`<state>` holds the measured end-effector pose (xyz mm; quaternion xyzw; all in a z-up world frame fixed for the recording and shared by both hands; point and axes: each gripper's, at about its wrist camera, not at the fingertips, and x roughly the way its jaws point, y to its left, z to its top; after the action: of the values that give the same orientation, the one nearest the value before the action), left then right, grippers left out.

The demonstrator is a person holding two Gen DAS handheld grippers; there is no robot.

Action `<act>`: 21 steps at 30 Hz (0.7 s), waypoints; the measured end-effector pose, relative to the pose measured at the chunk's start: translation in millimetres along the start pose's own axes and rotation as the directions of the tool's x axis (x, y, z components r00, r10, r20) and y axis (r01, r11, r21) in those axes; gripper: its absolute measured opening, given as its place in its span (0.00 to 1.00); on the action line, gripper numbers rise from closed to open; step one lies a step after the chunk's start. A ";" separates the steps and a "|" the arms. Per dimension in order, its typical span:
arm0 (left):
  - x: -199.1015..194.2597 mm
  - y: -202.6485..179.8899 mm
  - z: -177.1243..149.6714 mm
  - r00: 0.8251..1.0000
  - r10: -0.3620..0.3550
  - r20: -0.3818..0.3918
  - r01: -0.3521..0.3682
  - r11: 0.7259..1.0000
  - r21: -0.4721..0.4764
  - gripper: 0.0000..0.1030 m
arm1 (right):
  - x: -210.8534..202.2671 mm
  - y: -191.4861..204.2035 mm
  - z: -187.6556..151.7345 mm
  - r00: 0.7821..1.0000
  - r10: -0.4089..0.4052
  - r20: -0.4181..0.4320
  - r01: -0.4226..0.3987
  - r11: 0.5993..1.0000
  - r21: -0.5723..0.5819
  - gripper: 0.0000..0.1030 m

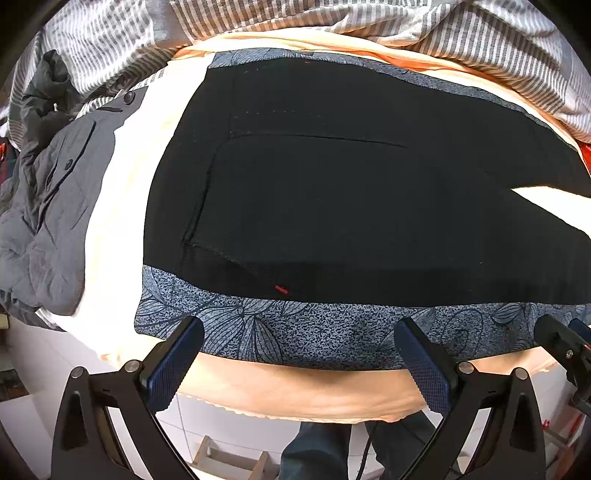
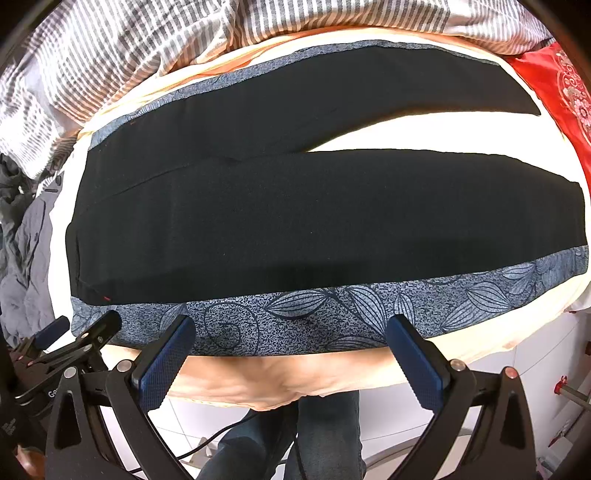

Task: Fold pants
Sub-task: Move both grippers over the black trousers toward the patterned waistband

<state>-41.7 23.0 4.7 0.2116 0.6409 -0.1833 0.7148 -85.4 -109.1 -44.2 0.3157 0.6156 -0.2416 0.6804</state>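
Black pants (image 1: 332,203) with blue leaf-patterned side bands (image 1: 295,332) lie flat on a bed, waist to the left. In the right wrist view the pants (image 2: 295,221) spread into two legs toward the right, with a wedge of pale sheet between them. My left gripper (image 1: 299,326) is open just above the near patterned band, close to the waist end, holding nothing. My right gripper (image 2: 291,322) is open over the same band further along the near leg, also holding nothing. The right gripper's tip (image 1: 554,332) shows in the left wrist view, and the left gripper (image 2: 85,328) in the right.
The bed has a cream and peach sheet (image 1: 280,398). A striped grey duvet (image 1: 258,18) is bunched along the far side. A grey buttoned jacket (image 1: 55,184) lies left of the pants, a red patterned cloth (image 2: 561,85) at the far right. A person's jeans-clad legs (image 2: 325,435) stand below the bed edge.
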 end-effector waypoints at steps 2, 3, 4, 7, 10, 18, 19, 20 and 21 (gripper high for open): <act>0.0 -0.1 0.5 1.000 0.000 0.001 0.000 1.000 0.001 1.00 | -0.5 -0.1 -0.2 1.000 -0.001 0.002 0.001 1.000 0.003 1.00; 0.3 -0.1 0.4 1.000 0.001 0.000 -0.001 1.000 0.001 1.00 | -0.6 -0.6 -0.3 1.000 -0.002 0.002 0.002 1.000 0.006 1.00; 0.6 0.2 0.7 1.000 0.000 -0.001 0.000 1.000 0.000 1.00 | -0.5 -0.7 -1.1 1.000 -0.001 0.003 0.001 1.000 0.008 1.00; 1.1 0.4 1.5 1.000 0.001 -0.001 -0.001 1.000 -0.001 1.00 | 0.1 -1.5 -1.5 1.000 0.002 -0.001 -0.002 1.000 0.014 1.00; 2.0 0.4 2.1 1.000 0.002 -0.002 -0.002 1.000 0.001 1.00 | 0.6 -0.6 -1.5 1.000 0.002 -0.004 -0.002 1.000 0.014 1.00; 2.5 0.3 2.5 1.000 0.000 -0.003 0.000 1.000 0.006 1.00 | 1.4 -0.4 -0.7 1.000 0.000 -0.006 0.000 1.000 0.022 1.00; 2.4 0.6 2.9 1.000 0.000 -0.002 0.000 1.000 0.007 1.00 | 1.3 -0.9 -0.7 1.000 0.000 -0.006 0.000 1.000 0.022 1.00; 2.4 0.8 3.3 1.000 0.001 -0.001 -0.001 1.000 0.008 1.00 | 1.1 -1.1 -0.9 1.000 0.001 -0.005 -0.001 1.000 0.022 1.00; 2.3 1.0 3.7 1.000 0.002 0.001 -0.002 1.000 0.008 1.00 | 1.2 -0.8 -1.0 1.000 0.003 -0.004 -0.003 1.000 0.021 1.00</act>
<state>-37.9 21.9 2.8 0.2150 0.6394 -0.1855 0.7145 -86.5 -108.8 -45.5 0.3244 0.6139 -0.2463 0.6762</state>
